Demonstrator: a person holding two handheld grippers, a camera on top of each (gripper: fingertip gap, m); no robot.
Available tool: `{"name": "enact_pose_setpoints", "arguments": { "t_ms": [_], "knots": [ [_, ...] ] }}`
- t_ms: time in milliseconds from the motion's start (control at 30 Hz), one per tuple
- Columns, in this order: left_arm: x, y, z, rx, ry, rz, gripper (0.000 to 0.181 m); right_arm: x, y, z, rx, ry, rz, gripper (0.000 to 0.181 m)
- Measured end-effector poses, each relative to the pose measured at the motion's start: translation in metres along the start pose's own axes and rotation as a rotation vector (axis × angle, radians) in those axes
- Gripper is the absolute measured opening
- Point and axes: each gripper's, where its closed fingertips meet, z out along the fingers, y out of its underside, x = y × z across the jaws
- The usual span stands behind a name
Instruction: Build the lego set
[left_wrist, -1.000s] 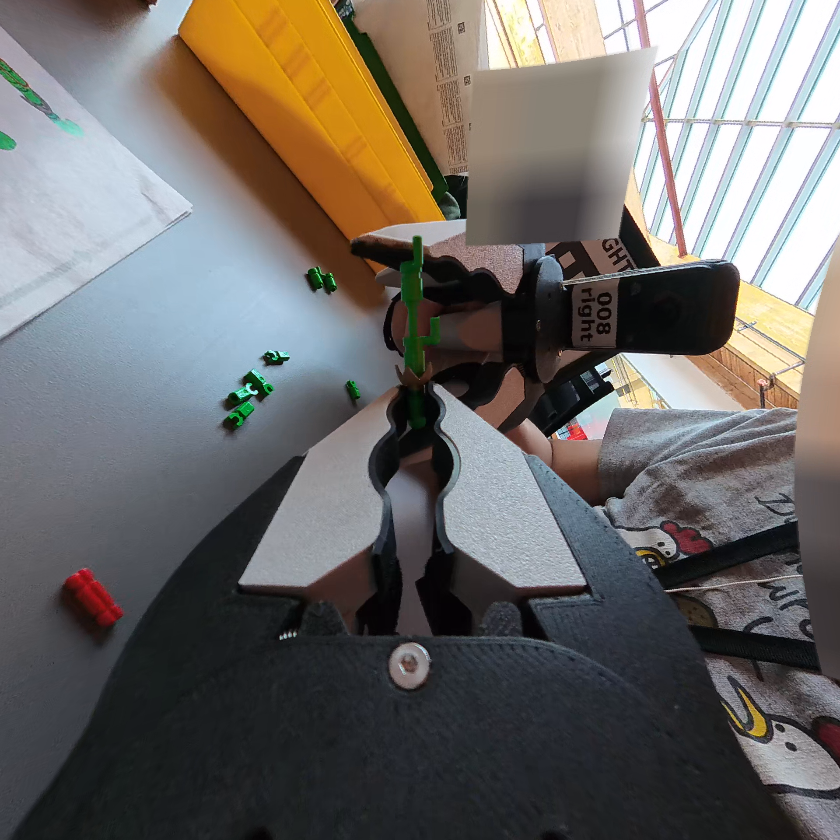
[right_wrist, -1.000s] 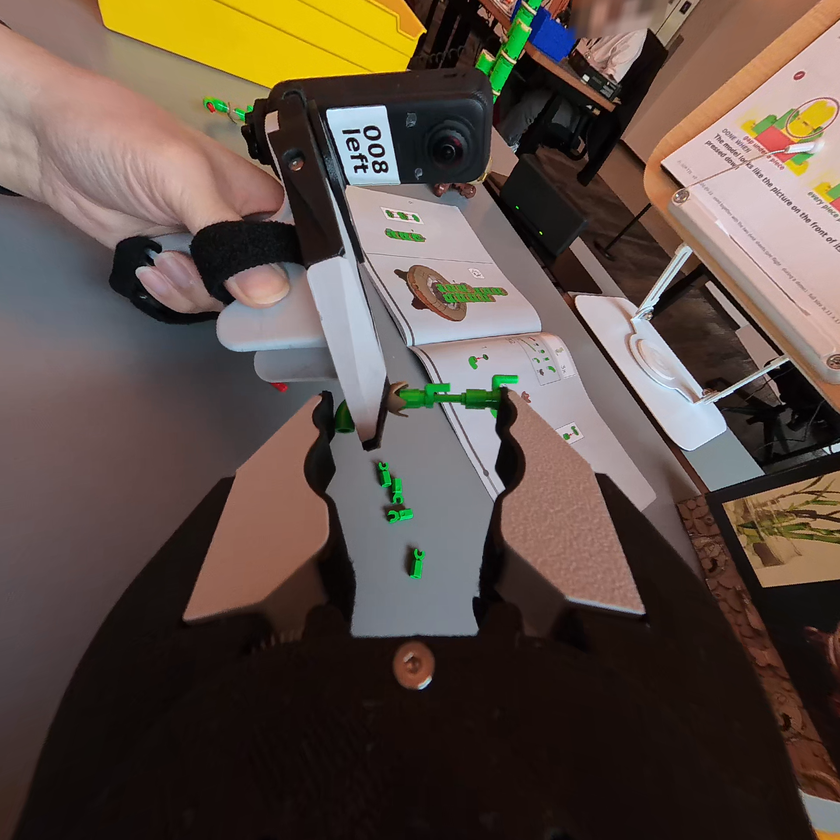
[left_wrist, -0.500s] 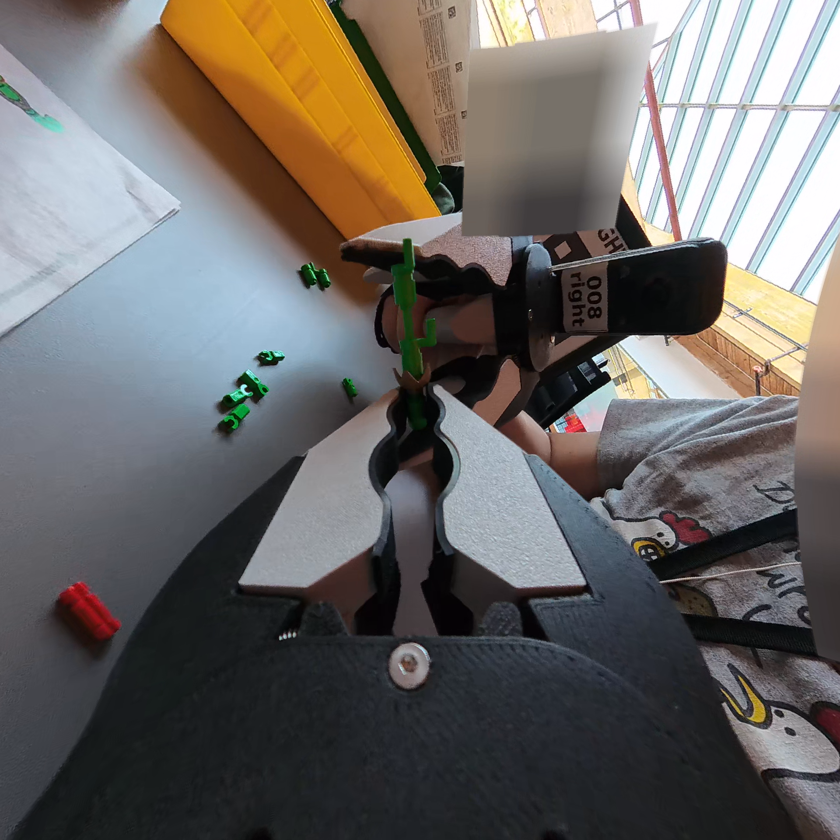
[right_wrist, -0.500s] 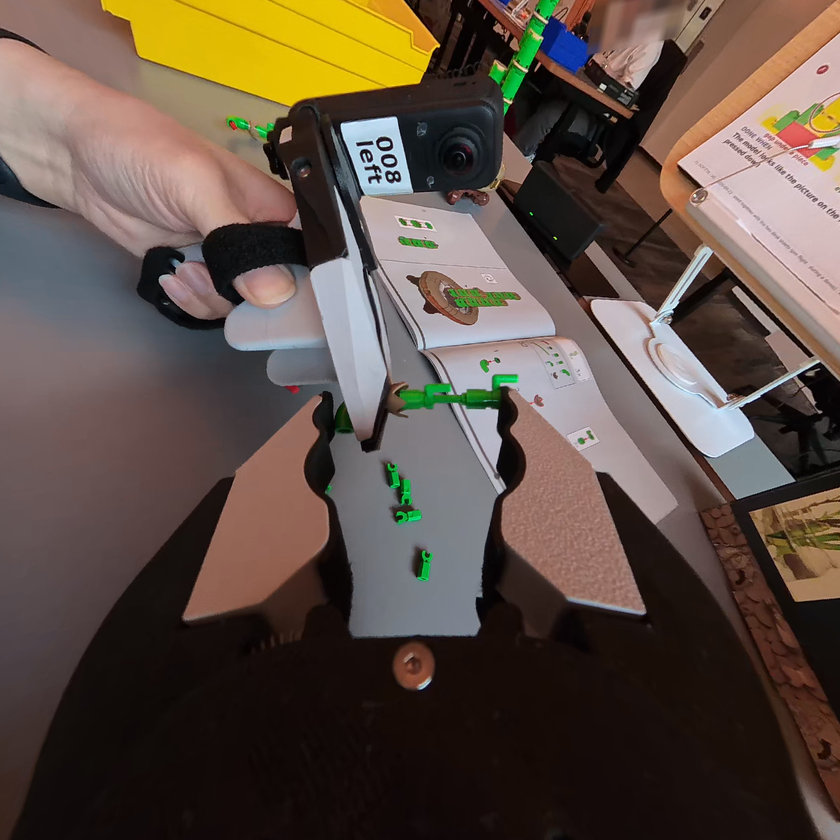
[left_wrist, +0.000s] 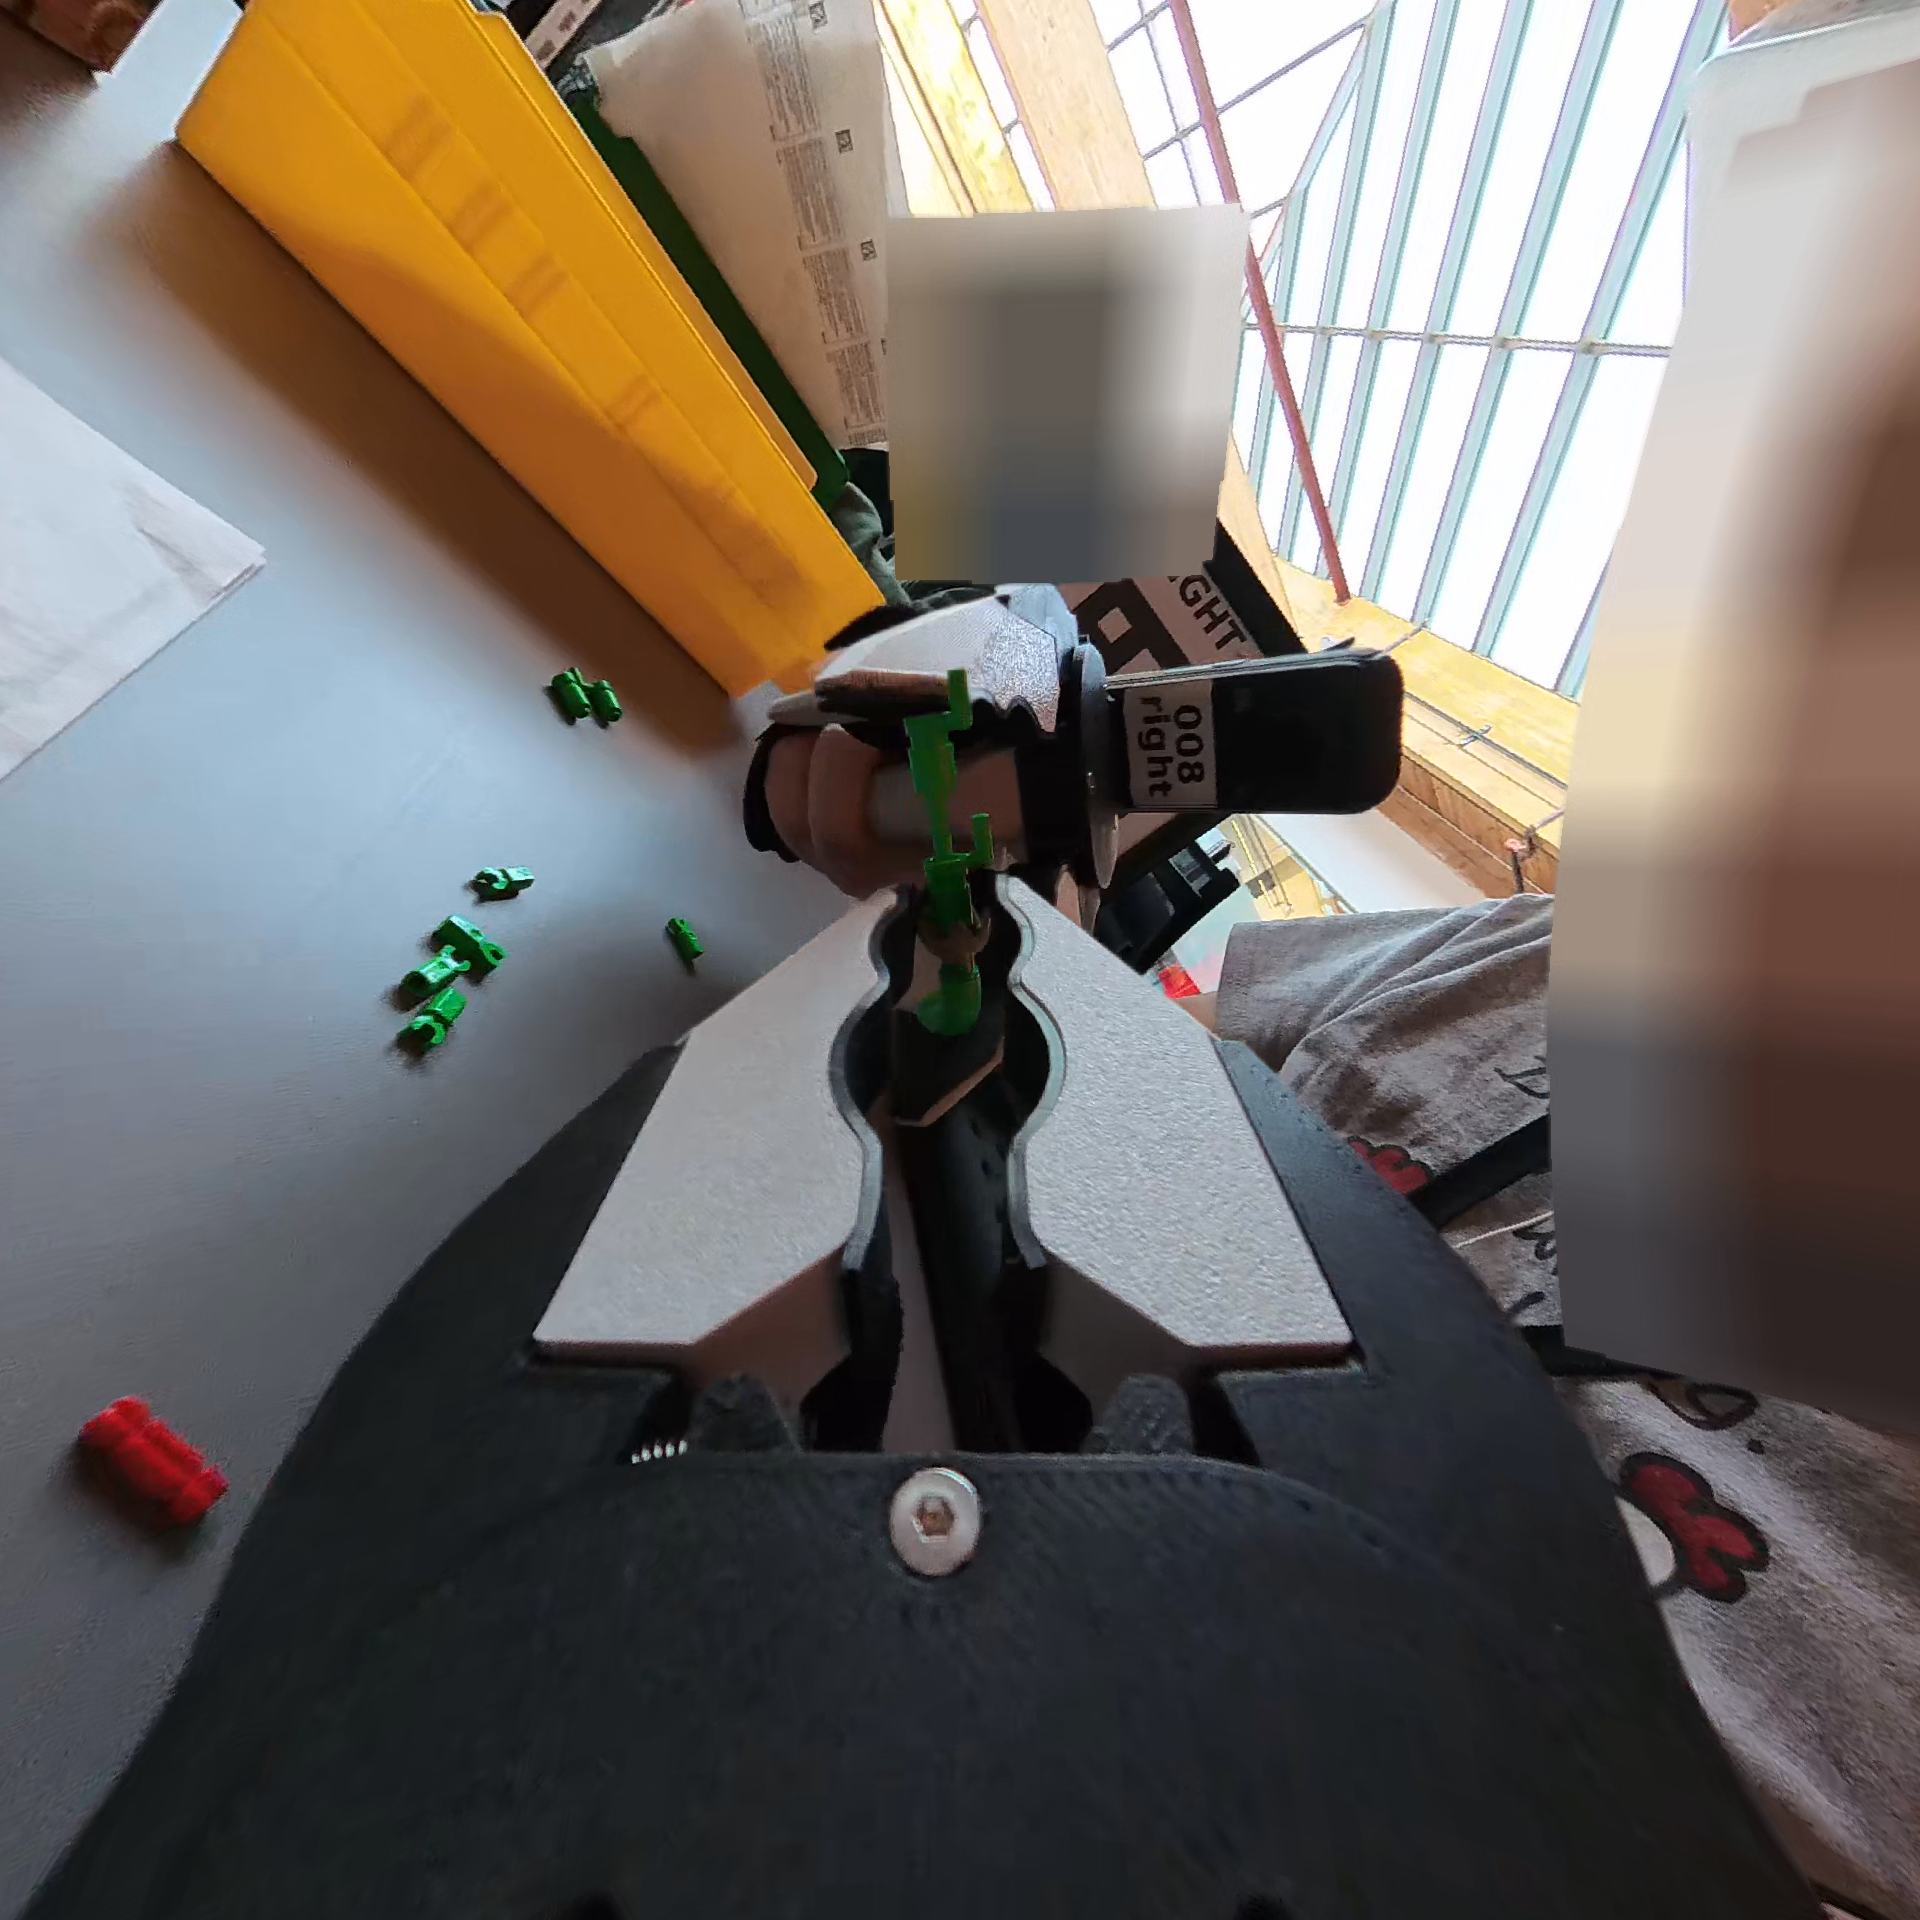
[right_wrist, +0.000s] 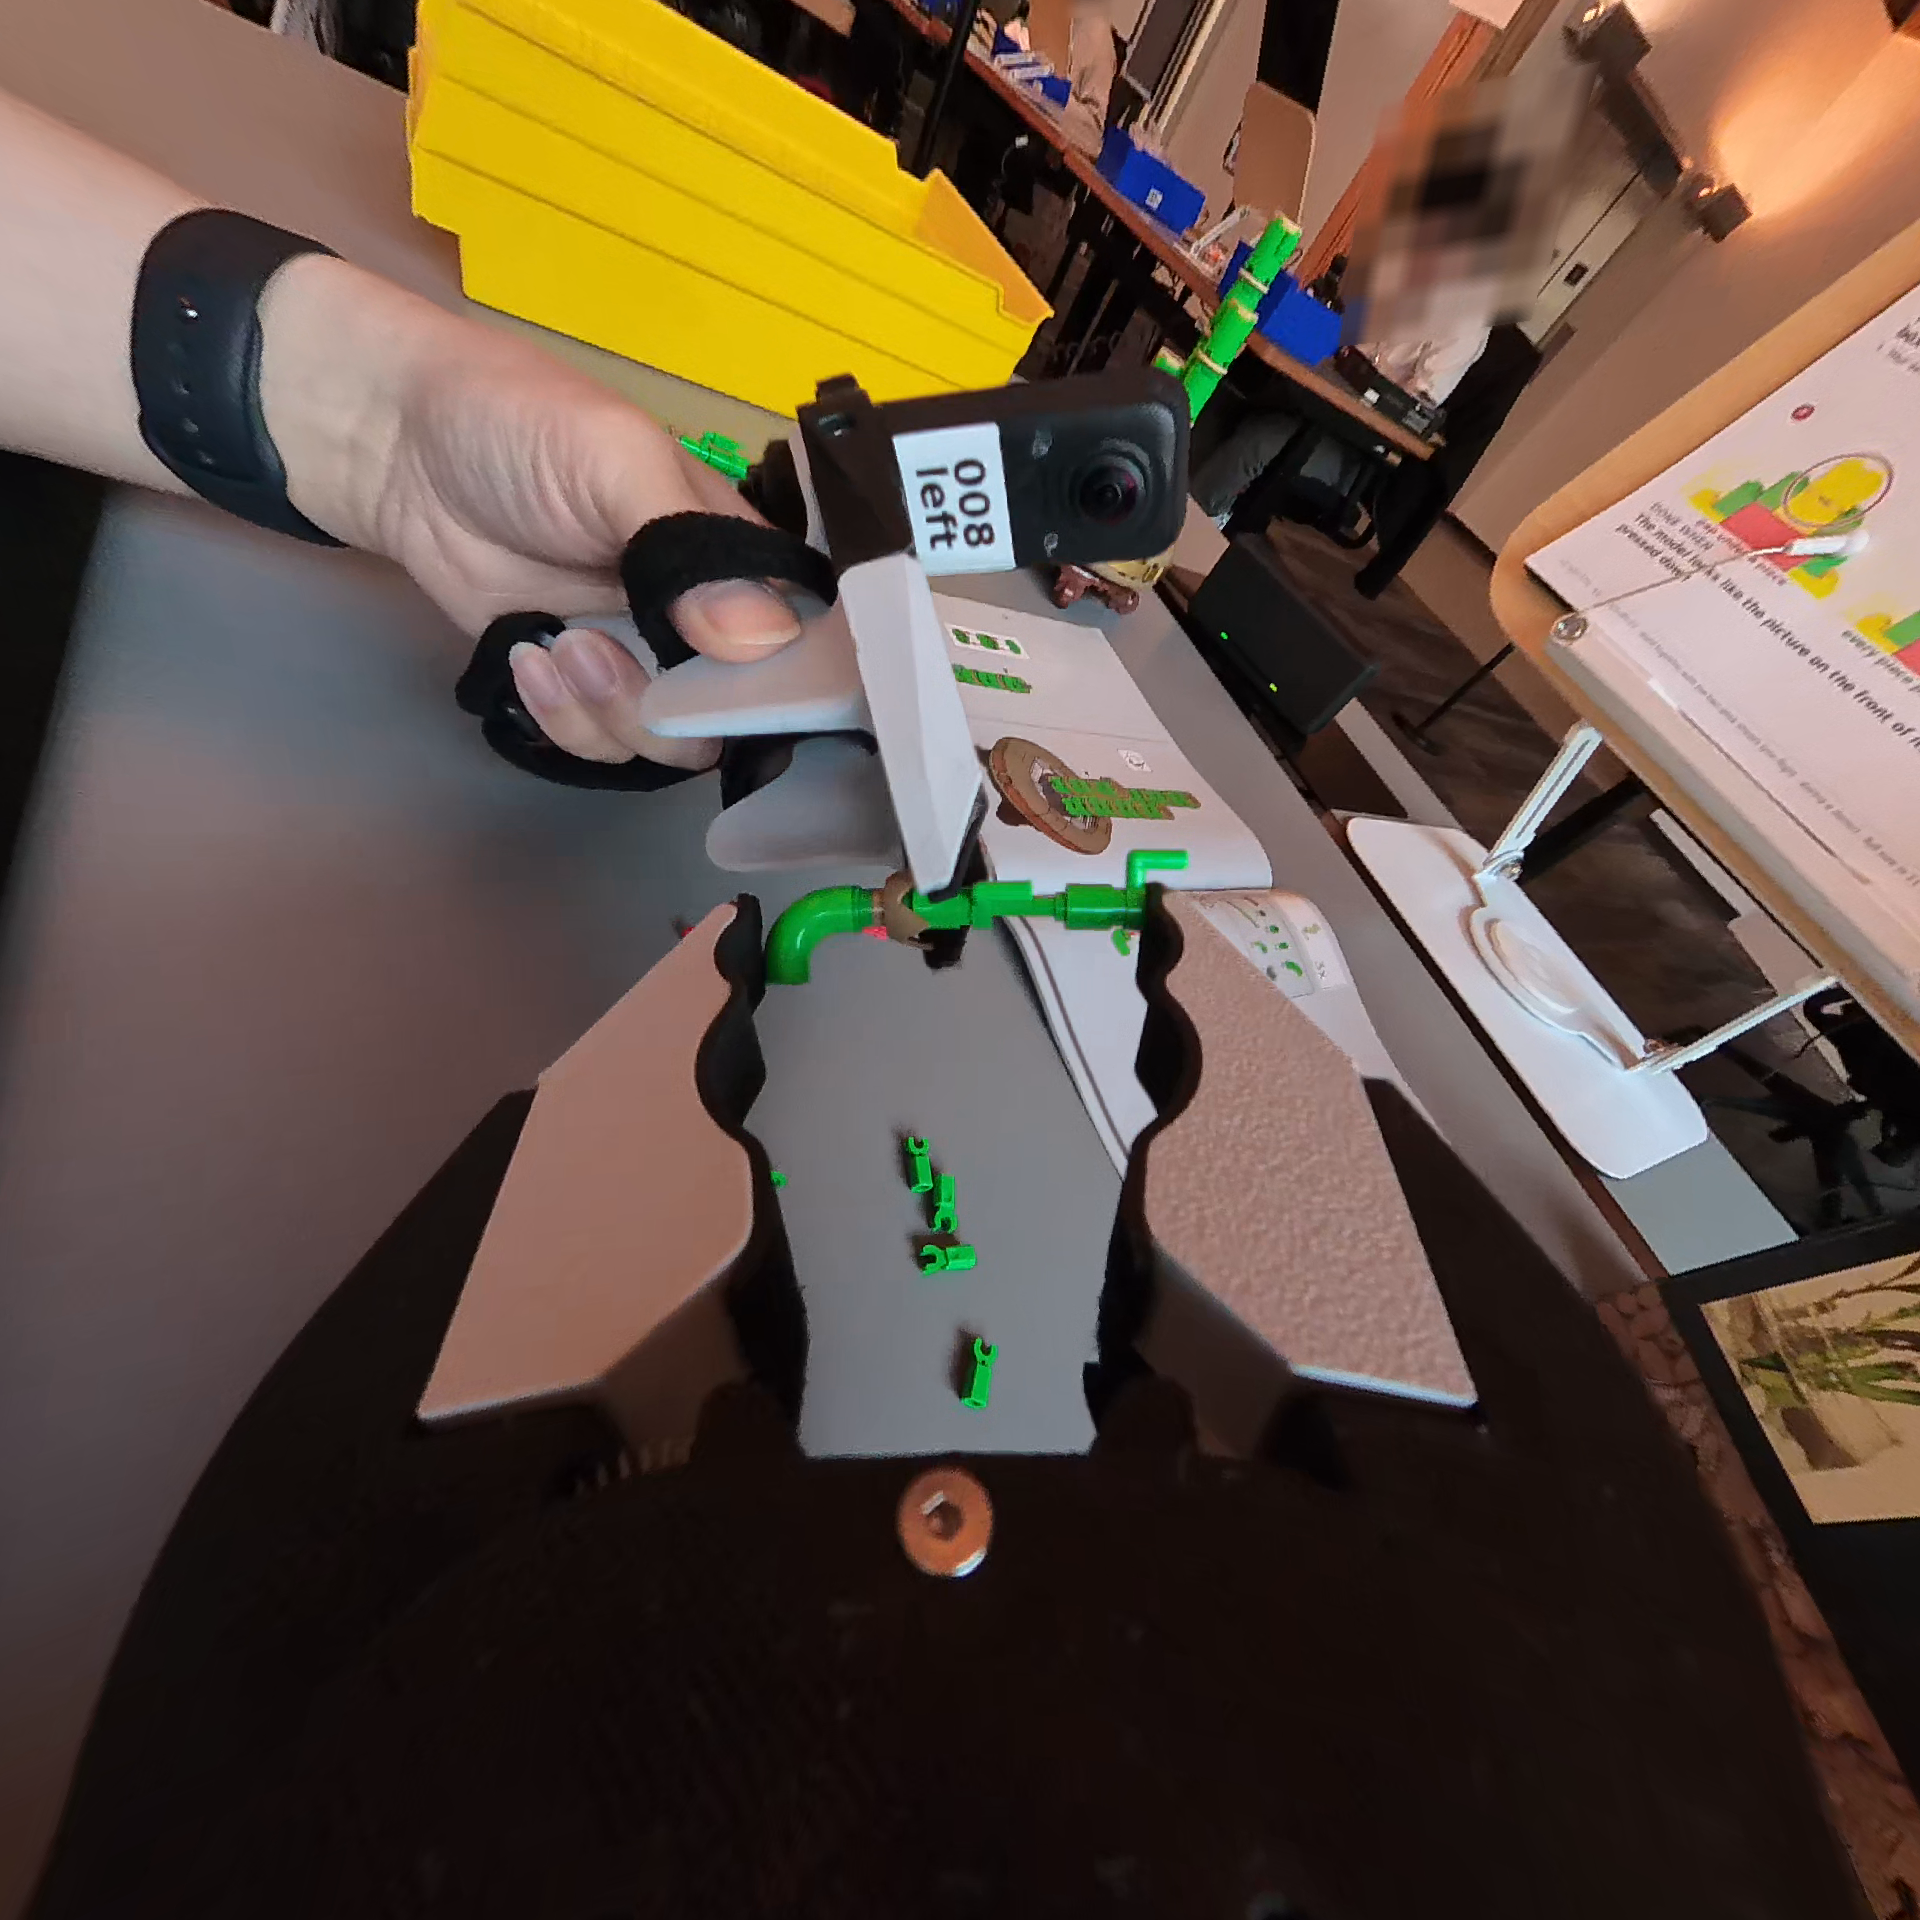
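The left gripper (left_wrist: 948, 894), nearly closed, now pinches the thin green plastic lego stem (right_wrist: 1039, 902) farther along, at its tan ring, so the curved green elbow (right_wrist: 805, 925) formerly hidden between its fingers is exposed. The right gripper (right_wrist: 951, 920) is wide open, its fingertips bracketing the stem's ends, probably to press the joints home. A white sticker (right_wrist: 951, 499) on the left gripper's camera and the open booklet (right_wrist: 1091, 748) behind the stem carry print.

the left wrist view sits close behind the left tongs (left_wrist: 943, 940), tilted up across the table (left_wrist: 260, 935) toward skylights. the right wrist view looks along the right tongs (right_wrist: 951, 925), down the table toward the room. they face each other; both show the green stem (left_wrist: 940, 821) (right_wrist: 997, 902) and loose green pieces (left_wrist: 447, 956) (right_wrist: 940, 1226).
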Motion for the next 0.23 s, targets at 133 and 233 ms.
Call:
{"name": "enact_pose_setpoints", "arguments": {
  "t_ms": [133,233],
  "knots": [
    [0.0057,-0.0028,-0.0009,0.022,0.06,-0.039,0.011,0.0004,-0.0053,-0.002,0.026,0.007,-0.015,0.072],
    [0.0097,-0.004,-0.0015,0.034,0.102,-0.055,0.007,-0.0006,-0.0105,-0.0038,0.049,0.007,-0.027,0.072]
  ]
}}
